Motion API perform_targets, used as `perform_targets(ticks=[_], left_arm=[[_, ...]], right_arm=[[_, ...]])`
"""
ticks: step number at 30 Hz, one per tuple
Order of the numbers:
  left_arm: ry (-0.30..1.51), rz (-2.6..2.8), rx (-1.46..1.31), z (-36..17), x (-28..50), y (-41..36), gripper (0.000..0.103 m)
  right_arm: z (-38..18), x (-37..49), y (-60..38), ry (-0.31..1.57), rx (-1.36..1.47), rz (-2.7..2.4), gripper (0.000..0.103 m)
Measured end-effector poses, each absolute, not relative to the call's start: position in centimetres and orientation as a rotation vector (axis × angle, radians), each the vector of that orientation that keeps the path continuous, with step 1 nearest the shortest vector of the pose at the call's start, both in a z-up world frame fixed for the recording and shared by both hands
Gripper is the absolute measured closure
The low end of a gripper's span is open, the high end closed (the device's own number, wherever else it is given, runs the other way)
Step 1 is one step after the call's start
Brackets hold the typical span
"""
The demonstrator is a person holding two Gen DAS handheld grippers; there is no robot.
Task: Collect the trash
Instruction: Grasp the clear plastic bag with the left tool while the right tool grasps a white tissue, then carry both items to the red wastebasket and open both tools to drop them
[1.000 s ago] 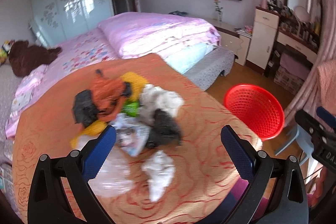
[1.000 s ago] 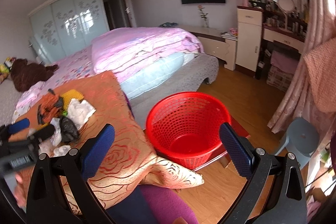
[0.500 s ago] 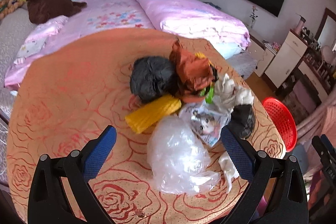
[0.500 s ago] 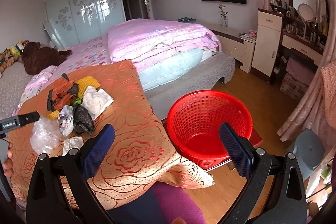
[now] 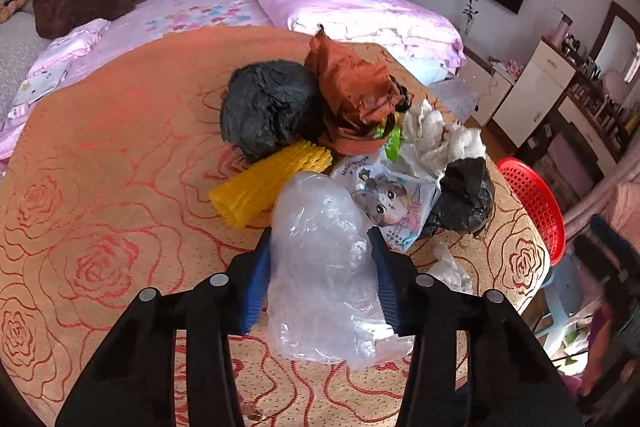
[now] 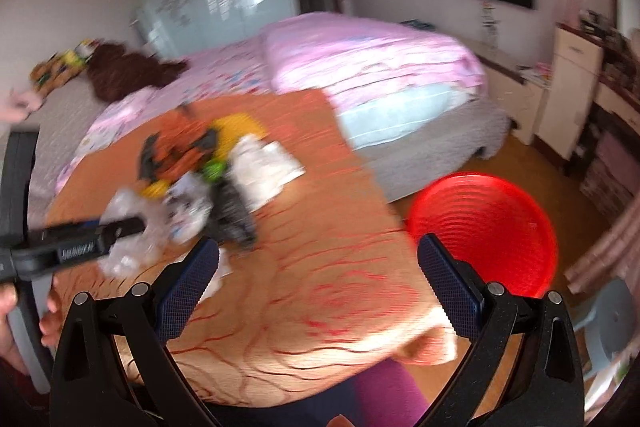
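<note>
A pile of trash lies on the orange rose-patterned table (image 5: pixel 100 187): a clear plastic bag (image 5: pixel 320 259), a yellow foam net (image 5: pixel 268 183), black bags (image 5: pixel 268 107), an orange wrapper (image 5: pixel 352 95), a cartoon packet (image 5: pixel 392 203) and white tissues (image 5: pixel 432 135). My left gripper (image 5: pixel 320 267) has its blue pads pressed on both sides of the clear plastic bag. My right gripper (image 6: pixel 320 283) is open and empty above the table's near edge; its view is blurred. The red basket (image 6: pixel 484 231) stands on the floor right of the table.
A pink bed (image 5: pixel 320 3) lies behind the table. A dresser and cabinets (image 5: pixel 560 87) stand at the right. A small grey stool (image 6: pixel 608 319) is by the basket. A purple seat (image 6: pixel 380 391) is at the table's near edge.
My left gripper has moved down onto the clear plastic bag and closed around it. My right gripper has swung left toward the table, so the basket now sits further right.
</note>
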State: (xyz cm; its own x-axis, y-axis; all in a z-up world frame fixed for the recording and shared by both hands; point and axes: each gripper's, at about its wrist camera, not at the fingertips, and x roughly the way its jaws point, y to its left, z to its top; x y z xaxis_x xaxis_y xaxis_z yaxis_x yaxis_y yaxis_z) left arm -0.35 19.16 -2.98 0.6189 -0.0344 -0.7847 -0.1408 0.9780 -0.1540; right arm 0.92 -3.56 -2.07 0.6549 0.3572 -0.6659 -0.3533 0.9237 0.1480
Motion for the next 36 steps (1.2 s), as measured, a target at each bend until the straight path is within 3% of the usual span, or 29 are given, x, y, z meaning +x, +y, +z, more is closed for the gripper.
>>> perform_targets(ticks=[4,15,18,36], left_arm=[[0.853,0.088,-0.189,-1.6,-1.1,19.6,0.060],[0.789,0.122,-0.184,0.3,-2.0,20.0,0.060],[0.789,0.130,-0.191,0.3,-2.1,20.4,0.060],[0.703,0.060,-0.153,3.7,-0.1,17.4,0.060]], right_arm=[[-4.1,1.2,0.1,0.804,-0.040,0.497,0.008],[-7.0,1.3,6.9,0.868,-0.167,0.600,0.061],[-7.2,1.1,7.1,0.862,-0.173,0.603,0.070],[0.2,0.2,-1.2,0.718,-0.063,0.523,0.072]])
